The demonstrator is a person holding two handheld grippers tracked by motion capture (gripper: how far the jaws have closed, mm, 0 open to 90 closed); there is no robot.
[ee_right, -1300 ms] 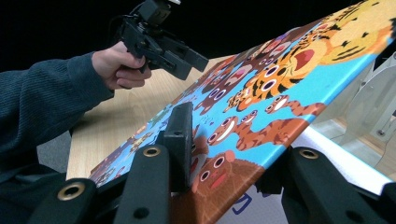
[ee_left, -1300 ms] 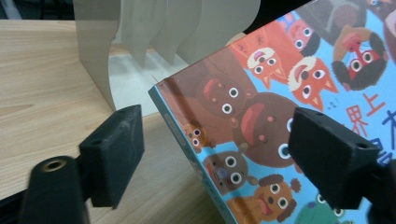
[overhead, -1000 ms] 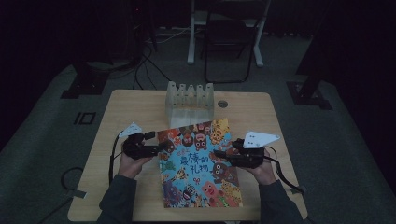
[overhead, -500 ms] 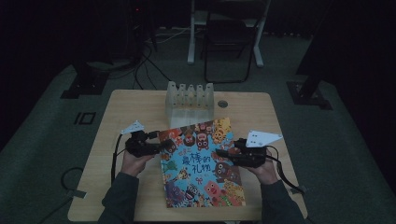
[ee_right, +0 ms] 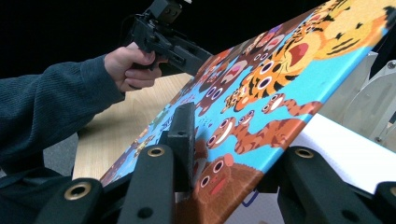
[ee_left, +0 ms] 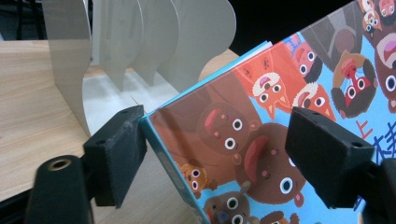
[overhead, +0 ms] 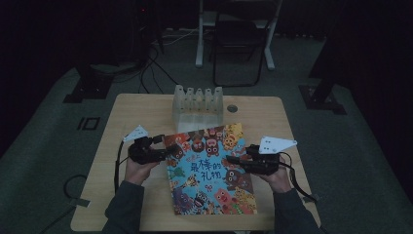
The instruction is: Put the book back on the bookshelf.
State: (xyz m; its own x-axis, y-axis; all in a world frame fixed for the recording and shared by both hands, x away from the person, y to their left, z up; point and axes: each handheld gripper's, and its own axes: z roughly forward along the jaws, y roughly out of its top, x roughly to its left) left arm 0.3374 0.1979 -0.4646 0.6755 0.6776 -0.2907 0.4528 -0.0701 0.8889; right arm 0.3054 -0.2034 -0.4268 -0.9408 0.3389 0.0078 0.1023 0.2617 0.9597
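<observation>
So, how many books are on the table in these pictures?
1. The picture book lies in the middle of the table, in front of the divider rack, between the left gripper and the right gripper. No other book is visible.

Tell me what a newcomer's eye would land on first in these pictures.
First, the bright picture book, its cover crowded with cartoon monsters, in the middle of the wooden table. The right gripper is clamped on its right edge, and the left gripper straddles its left edge, jaws just closing and not yet pressing. Behind the book stands a pale divider rack, against a dark room.
</observation>
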